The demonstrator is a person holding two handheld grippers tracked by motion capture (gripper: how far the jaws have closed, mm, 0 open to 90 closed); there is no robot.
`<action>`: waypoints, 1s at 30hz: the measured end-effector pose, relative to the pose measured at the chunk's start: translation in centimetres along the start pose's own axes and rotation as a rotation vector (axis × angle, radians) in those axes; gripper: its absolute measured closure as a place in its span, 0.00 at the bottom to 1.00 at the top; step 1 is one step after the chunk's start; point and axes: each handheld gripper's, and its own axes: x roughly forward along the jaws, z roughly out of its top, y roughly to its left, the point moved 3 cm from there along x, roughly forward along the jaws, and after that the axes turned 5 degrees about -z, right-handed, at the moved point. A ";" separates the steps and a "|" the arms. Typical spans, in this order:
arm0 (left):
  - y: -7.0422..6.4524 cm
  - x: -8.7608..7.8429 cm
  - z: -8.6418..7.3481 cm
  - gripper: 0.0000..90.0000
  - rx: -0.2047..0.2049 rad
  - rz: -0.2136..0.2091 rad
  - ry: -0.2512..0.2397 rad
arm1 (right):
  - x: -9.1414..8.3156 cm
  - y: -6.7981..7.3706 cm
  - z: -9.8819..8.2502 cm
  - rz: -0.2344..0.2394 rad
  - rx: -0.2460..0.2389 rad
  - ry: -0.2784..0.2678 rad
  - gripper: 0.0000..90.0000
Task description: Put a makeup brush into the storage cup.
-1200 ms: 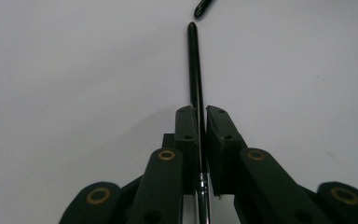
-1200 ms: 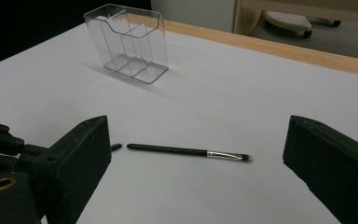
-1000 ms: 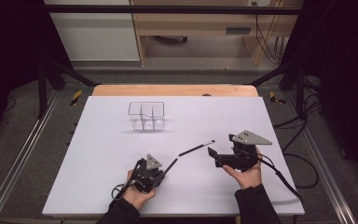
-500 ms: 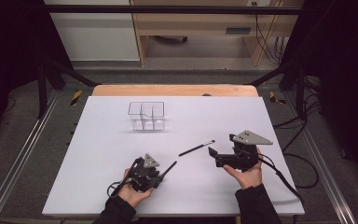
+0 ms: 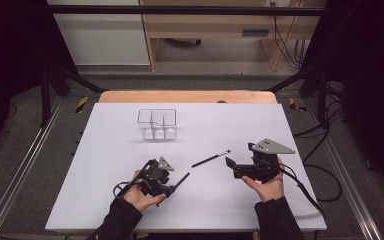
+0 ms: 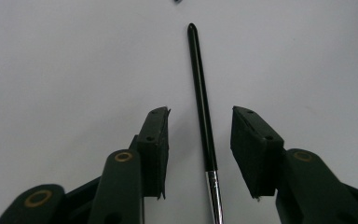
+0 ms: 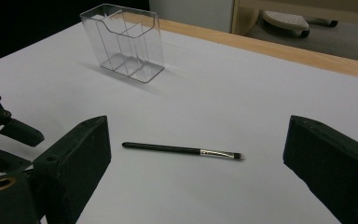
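A thin black brush (image 6: 204, 116) with a silver ferrule lies on the white table between my left gripper's (image 6: 200, 111) jaws. Those jaws have just been opening, and neither pad touches the handle. In the high view my left gripper (image 5: 172, 182) sits at the front left, with that brush (image 5: 182, 179) sticking out to its right. A second black brush (image 5: 210, 158) (image 7: 168, 148) lies loose mid-table. My right gripper (image 5: 230, 167) (image 7: 196, 121) stands open just right of it with nothing between its jaws. A clear divided organizer (image 5: 157, 124) (image 7: 126, 42) stands farther back.
The white table top (image 5: 280, 130) ends in a wooden strip (image 5: 187, 96) at the back. Metal rails (image 5: 20, 170) run along both sides. Cables (image 5: 325, 175) trail off the right edge. My left gripper (image 7: 9, 140) also shows at the left of the right gripper view.
My left gripper's jaws have parted and let go of the brush handle, and the left hand has lifted slightly. The right gripper and the loose brush have not moved.
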 end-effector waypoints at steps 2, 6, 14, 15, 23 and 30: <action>-0.2 0.3 0.2 0.66 0.010 -0.004 0.016 | 0.0 0.0 0.0 0.001 -0.001 0.001 0.09; -0.4 1.0 0.2 0.72 0.023 -0.020 0.064 | -0.1 -0.1 0.0 0.002 0.000 0.002 0.09; -0.6 1.7 0.1 0.81 0.040 -0.028 0.120 | 0.0 -0.1 0.0 0.007 -0.008 0.016 0.08; -0.6 1.7 0.1 0.81 0.045 -0.023 0.123 | 0.1 -0.1 0.0 0.006 -0.007 0.017 0.08; -0.7 1.8 0.3 0.86 0.037 -0.001 0.144 | 0.1 -0.1 -0.1 0.008 -0.008 0.022 0.08; -1.2 1.9 0.3 0.90 0.044 0.027 0.148 | 0.2 0.0 -0.1 0.007 -0.009 0.027 0.08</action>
